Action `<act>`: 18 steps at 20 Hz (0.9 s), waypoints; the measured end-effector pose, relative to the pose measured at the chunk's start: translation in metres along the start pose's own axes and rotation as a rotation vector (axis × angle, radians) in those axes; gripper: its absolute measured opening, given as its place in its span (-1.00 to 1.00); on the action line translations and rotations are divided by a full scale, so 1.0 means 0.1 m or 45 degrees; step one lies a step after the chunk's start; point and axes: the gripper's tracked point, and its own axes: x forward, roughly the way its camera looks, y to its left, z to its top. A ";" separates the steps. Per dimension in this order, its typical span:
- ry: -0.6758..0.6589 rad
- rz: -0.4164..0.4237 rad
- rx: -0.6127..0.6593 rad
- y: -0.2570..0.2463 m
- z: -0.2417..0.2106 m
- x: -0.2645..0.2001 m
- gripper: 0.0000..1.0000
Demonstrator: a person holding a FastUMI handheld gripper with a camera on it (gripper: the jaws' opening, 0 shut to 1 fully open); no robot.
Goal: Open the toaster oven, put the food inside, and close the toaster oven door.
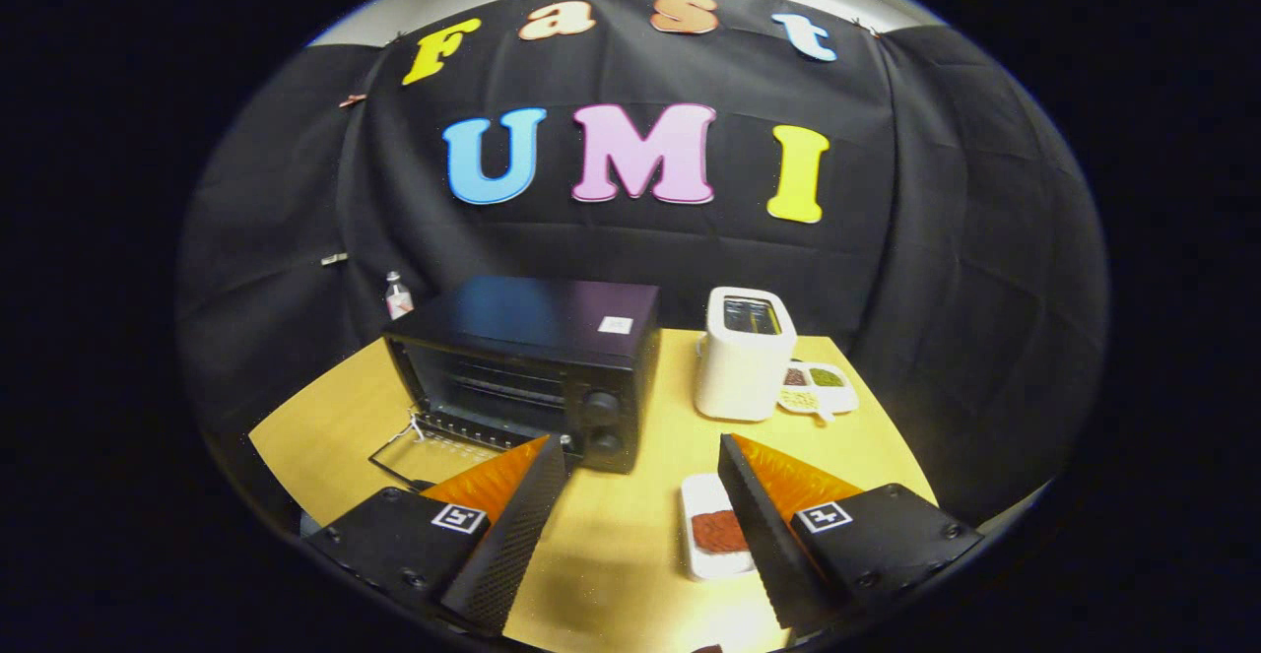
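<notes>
Tongs (640, 456) spread wide — above table (630, 545), toaster oven (527, 367) ahead.

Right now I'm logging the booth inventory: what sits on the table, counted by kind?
Toaster oven, door down: 1
White toaster: 1
Food dishes: 2, the meat tray and the divided dish
Bottle: 1
Total: 5
The gripper hangs open.

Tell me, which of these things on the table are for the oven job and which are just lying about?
For the job:
- toaster oven, door already down
- tray of food, beside one finger
- gripper, open, holding nothing

Just lying about:
- white toaster
- divided dish
- small bottle behind the oven
</notes>
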 end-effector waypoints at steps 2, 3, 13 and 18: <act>0.041 -0.049 0.051 -0.37 -0.12 -0.01 0.96; 0.058 -0.066 0.083 -0.53 -0.17 -0.01 0.95; 0.389 0.057 0.525 -1.08 -1.20 0.56 0.70; 0.488 0.188 0.686 -0.99 -1.42 0.79 0.27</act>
